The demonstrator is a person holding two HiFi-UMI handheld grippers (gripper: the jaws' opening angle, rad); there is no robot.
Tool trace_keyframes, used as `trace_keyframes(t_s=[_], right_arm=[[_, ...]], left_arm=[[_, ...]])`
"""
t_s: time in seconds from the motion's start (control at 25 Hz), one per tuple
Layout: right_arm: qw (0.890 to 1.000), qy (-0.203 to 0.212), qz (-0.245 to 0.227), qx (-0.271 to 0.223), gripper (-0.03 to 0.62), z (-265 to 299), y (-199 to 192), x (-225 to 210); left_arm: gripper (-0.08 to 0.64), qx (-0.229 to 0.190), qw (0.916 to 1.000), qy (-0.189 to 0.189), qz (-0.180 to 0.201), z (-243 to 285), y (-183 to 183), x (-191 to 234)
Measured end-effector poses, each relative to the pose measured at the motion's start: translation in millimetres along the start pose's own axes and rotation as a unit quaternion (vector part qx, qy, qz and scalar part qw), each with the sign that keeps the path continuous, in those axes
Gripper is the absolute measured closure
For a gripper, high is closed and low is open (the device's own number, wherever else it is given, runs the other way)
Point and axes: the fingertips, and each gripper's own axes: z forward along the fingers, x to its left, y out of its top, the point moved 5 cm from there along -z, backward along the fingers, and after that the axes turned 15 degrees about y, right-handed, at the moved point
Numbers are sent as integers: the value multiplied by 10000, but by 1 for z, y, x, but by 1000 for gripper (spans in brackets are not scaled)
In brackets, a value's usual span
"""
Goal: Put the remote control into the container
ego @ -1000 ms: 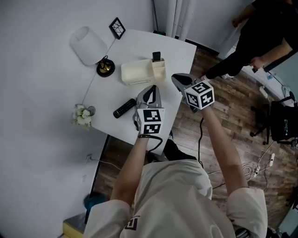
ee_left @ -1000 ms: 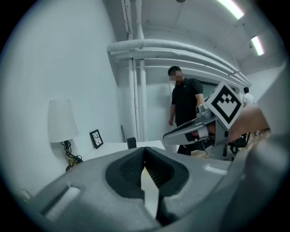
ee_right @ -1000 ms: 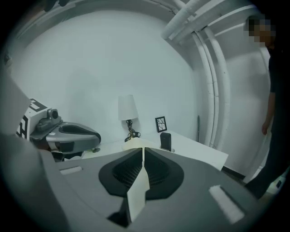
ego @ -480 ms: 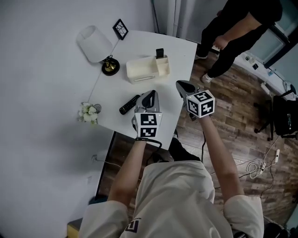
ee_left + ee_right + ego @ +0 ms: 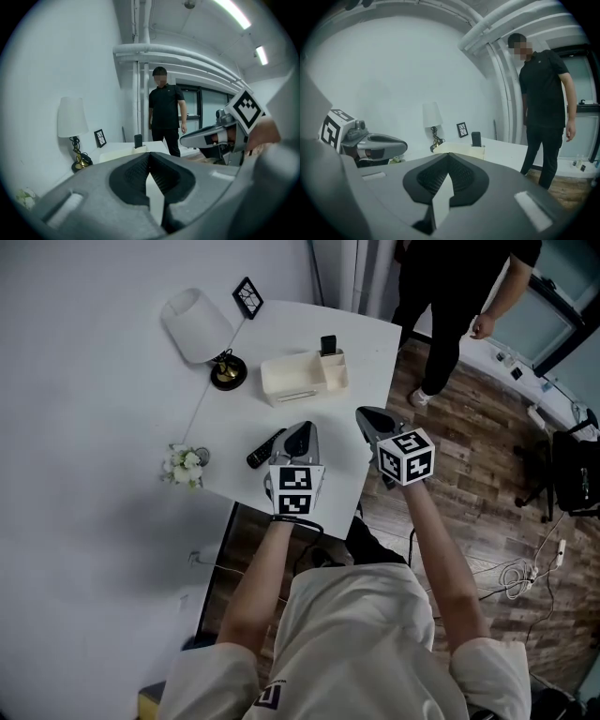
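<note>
While the remote control [image 5: 266, 447] lies flat on the white tabletop [image 5: 361, 348], nr the front edge & just L of my left claw [image 5: 300, 430], nothing touches it. Left claw is clenched tight w/ nothing in it, over the tabletop. Right claw [image 5: 367, 415] is likewise clenched & empty, at the tabletop's R edge. Cream container [image 5: 292, 381] sits further back, apart from the remote, w/ a small dark item [image 5: 328, 344] upright in its end compartment. Lamp [image 5: 197, 326] stands just L of it; flowers [image 5: 185, 466] at the L edge.

White table [image 5: 305, 338]: remote [image 5: 266, 448], container [image 5: 295, 379], lamp [image 5: 197, 326]
</note>
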Motion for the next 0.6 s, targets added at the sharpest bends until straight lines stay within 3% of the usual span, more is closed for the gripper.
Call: trace_keyframes(t_s=[0.44,0.6], right_arm=[[9998,-188,33,64,589,0,-7,-5],[9996,-270,40,89,589,-6,-12,-8]], left_arm=[[553,-50,9995,-304,-24,24,3,-4],[506,-64,9978,-652,92,42,4,-4]])
